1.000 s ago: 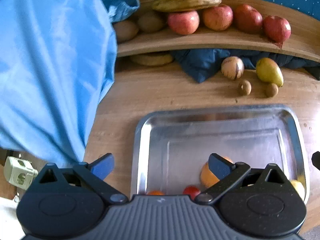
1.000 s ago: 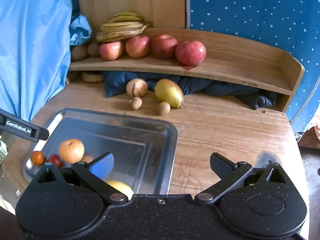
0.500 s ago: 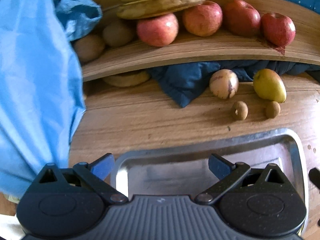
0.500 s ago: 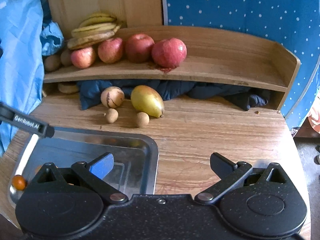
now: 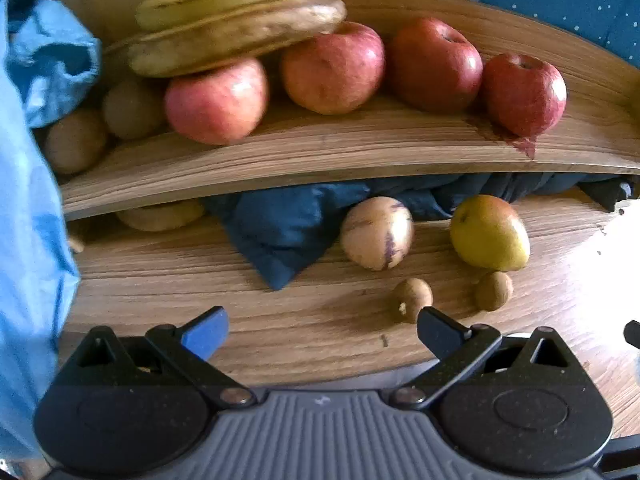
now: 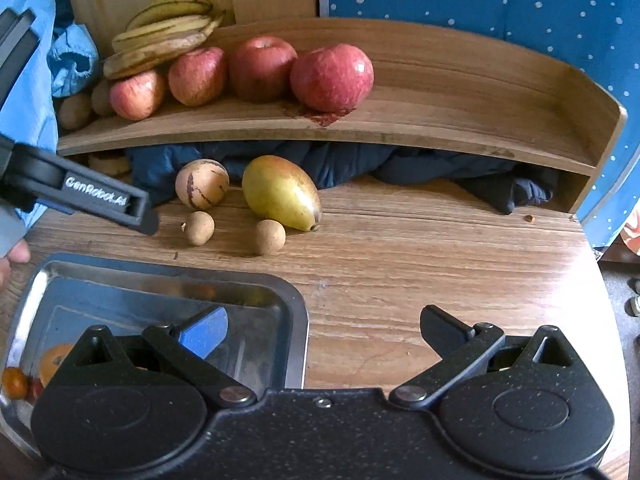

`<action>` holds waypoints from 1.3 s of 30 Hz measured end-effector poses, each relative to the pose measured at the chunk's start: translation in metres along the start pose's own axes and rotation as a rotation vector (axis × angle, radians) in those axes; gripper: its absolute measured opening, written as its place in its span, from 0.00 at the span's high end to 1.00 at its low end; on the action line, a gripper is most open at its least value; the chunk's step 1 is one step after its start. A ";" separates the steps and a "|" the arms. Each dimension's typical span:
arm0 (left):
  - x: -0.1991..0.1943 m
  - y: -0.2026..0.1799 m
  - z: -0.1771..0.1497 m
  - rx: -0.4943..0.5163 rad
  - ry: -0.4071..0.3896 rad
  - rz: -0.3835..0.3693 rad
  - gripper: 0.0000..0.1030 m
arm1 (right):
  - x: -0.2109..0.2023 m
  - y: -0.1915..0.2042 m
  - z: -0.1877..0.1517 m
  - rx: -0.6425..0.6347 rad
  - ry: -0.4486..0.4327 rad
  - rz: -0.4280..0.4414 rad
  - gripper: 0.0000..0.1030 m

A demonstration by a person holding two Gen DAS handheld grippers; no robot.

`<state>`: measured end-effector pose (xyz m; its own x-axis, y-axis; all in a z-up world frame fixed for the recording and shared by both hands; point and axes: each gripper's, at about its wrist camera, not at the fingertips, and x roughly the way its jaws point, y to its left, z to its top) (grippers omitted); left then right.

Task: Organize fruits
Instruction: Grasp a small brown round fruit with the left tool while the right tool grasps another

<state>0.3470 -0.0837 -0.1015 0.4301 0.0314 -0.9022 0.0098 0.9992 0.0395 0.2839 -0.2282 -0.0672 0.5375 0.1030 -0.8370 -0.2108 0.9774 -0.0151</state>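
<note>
On the wooden table lie a pale striped round fruit (image 5: 376,238), a yellow-green mango (image 5: 489,232) and two small brown fruits (image 5: 412,298) (image 5: 493,290). My left gripper (image 5: 322,330) is open and empty, just short of the nearer small brown fruit. In the right wrist view the same fruits show: the striped fruit (image 6: 202,188), the mango (image 6: 280,192) and the small brown ones (image 6: 199,227) (image 6: 270,237). My right gripper (image 6: 323,330) hangs open and empty over the edge of the metal tray (image 6: 298,320), which holds an orange (image 6: 54,362) and small red fruits.
A curved wooden shelf (image 6: 440,120) carries several red apples (image 6: 332,76), bananas (image 6: 160,40) and brown kiwis (image 6: 76,110). Dark blue cloth (image 5: 288,228) is stuffed under the shelf. Light blue fabric (image 5: 24,240) hangs at the left. A fingertip (image 6: 16,254) shows by the tray.
My left gripper has moved forward off the tray toward the shelf and the loose fruits. My right gripper has also advanced, so the tray slid down and left in its view.
</note>
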 end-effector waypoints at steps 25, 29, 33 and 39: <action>0.038 -0.010 0.014 0.023 0.077 -0.192 0.22 | 0.047 0.014 0.039 0.002 0.048 0.030 0.21; 0.040 -0.010 0.015 0.012 0.078 -0.205 0.34 | 0.053 0.016 0.041 -0.003 0.053 0.031 0.30; 0.041 -0.010 0.014 0.004 0.081 -0.216 0.42 | 0.056 0.019 0.045 -0.017 0.055 0.043 0.41; 0.042 -0.009 0.013 -0.010 0.076 -0.221 0.47 | 0.065 0.025 0.049 -0.031 0.059 0.084 0.53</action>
<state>0.3767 -0.0913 -0.1345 0.3492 -0.1869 -0.9182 0.0873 0.9821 -0.1667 0.3535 -0.1884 -0.0950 0.4678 0.1725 -0.8668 -0.2792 0.9594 0.0402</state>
